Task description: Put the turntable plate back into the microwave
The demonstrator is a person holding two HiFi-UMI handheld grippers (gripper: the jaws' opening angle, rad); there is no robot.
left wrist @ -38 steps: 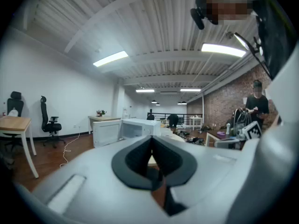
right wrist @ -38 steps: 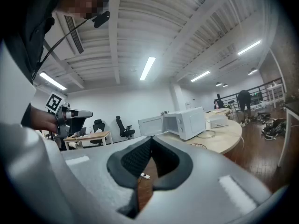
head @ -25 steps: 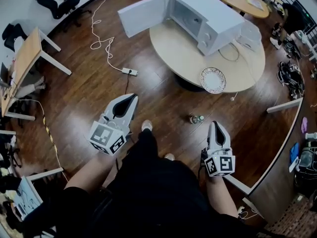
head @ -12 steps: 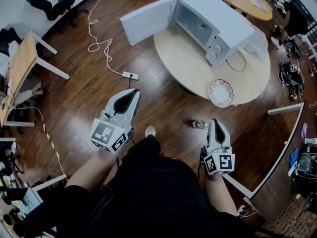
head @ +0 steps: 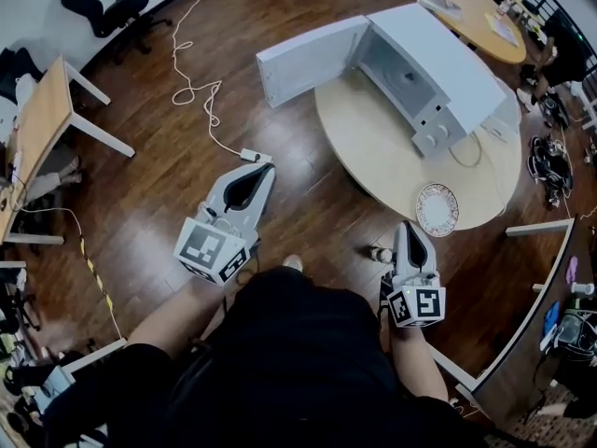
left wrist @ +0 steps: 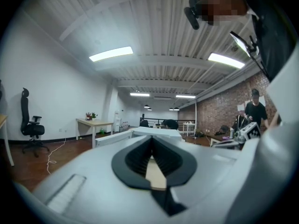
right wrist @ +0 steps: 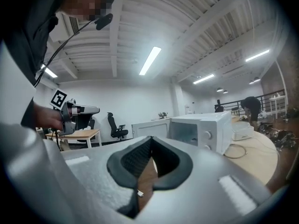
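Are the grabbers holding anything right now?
No, nothing is held. The left gripper and right gripper are both shut and empty; the turntable plate lies on the round table.

One microwave (head: 438,59), one turntable plate (head: 437,209), one power strip (head: 254,157).

— How is the floor (head: 308,194) looking?
— It is shining: dark, glossy wood. The table (head: 373,143) is showing pale, smooth wood.
— And your pads (left wrist: 134,157)?
— They are looking black, ribbed, matt.

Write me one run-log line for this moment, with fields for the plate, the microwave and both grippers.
plate: on table, untouched | microwave: door open | left gripper: shut, empty | right gripper: shut, empty
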